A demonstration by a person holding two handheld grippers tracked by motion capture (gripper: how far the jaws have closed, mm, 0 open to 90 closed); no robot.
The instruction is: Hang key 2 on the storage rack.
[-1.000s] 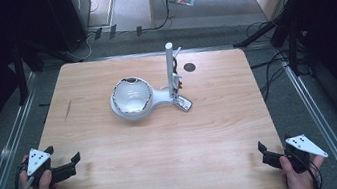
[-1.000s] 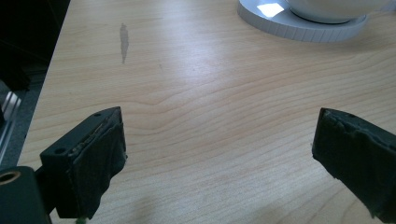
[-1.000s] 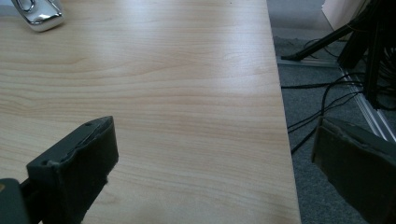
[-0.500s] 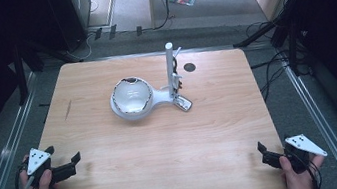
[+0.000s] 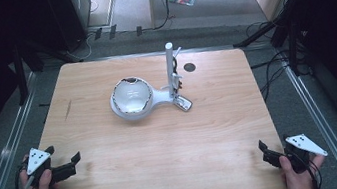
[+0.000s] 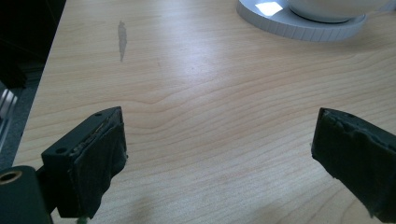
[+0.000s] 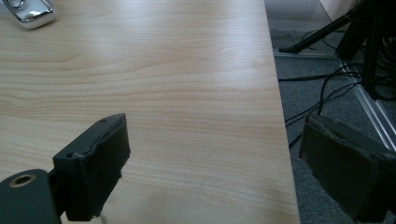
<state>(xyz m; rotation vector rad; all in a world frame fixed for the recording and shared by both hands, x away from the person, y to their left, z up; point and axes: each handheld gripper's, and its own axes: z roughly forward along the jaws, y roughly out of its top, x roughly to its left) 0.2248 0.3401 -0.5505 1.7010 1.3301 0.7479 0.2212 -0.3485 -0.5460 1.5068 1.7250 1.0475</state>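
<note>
Nearest me, my left gripper (image 5: 63,167) sits at the near-left corner of the desk (image 5: 167,165), hand wrapped round it. Its fingers (image 6: 93,158) are spread wide w/ bare wood between them, nothing gripped. My right gripper (image 5: 266,149) is at the near-right corner, right on the desk edge. Its fingers (image 7: 95,163) have just been closing a bit but are still released, apart, nothing between; in the right gripper view one finger hangs over wood, the other past the edge over grey floor (image 7: 327,56) and cables (image 7: 322,88).

Mid-desk is bare wood, w/ a dark streak (image 5: 67,109) toward the left side.

Further out, approx. desk centre, well apart from both grippers: a white dome-shaped appliance (image 5: 132,97) on a round base, joined by a short neck to an upright white post (image 5: 171,69) on its right. A small chrome piece (image 5: 183,103) lies at the post's foot. Just beyond, a dark round hole (image 5: 189,67) in the desktop. Past the far edge: floor, more cables.
</note>
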